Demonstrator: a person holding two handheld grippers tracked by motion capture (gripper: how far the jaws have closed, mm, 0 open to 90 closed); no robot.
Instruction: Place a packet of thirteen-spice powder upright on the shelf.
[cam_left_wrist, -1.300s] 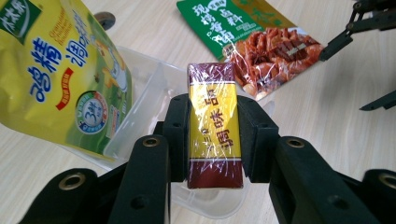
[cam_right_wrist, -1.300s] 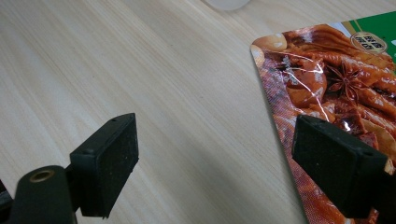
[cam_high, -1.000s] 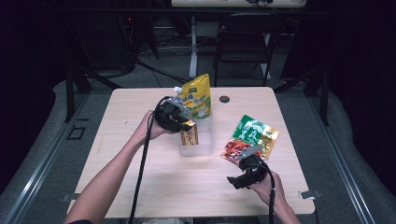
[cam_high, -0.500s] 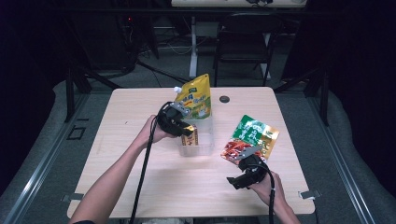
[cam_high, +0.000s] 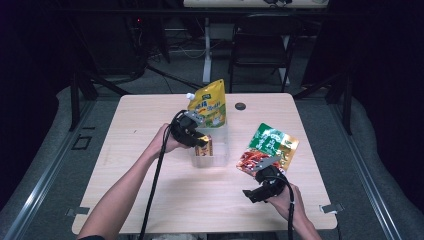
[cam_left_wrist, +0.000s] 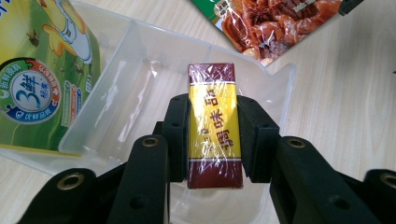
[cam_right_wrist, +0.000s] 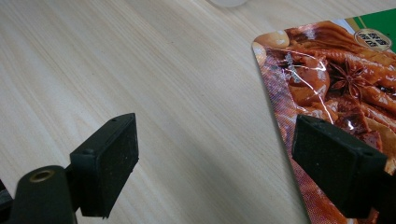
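My left gripper (cam_left_wrist: 214, 135) is shut on a small yellow and dark-red box (cam_left_wrist: 214, 122) wrapped in film, held over a clear plastic bin (cam_left_wrist: 140, 56). From above, that gripper (cam_high: 199, 142) holds the box (cam_high: 205, 148) just inside the bin (cam_high: 220, 150) at the table's middle. A yellow spouted pouch (cam_high: 210, 104) leans at the bin's far end, also close at the left as the pouch (cam_left_wrist: 42, 70). My right gripper (cam_right_wrist: 215, 168) stands open low over bare wood, its right pad over the edge of a red and green food packet (cam_right_wrist: 336, 84). That packet (cam_high: 270, 147) lies flat beside my right gripper (cam_high: 252, 192).
A small dark round disc (cam_high: 240, 106) sits near the wooden table's (cam_high: 150, 200) far edge. Dark floor, chair legs and stands lie beyond the table. Both cables trail back along the person's forearms toward the near edge.
My left gripper has carried the box a little to the right and nearer, into the bin. The right gripper and the food packet have kept still.
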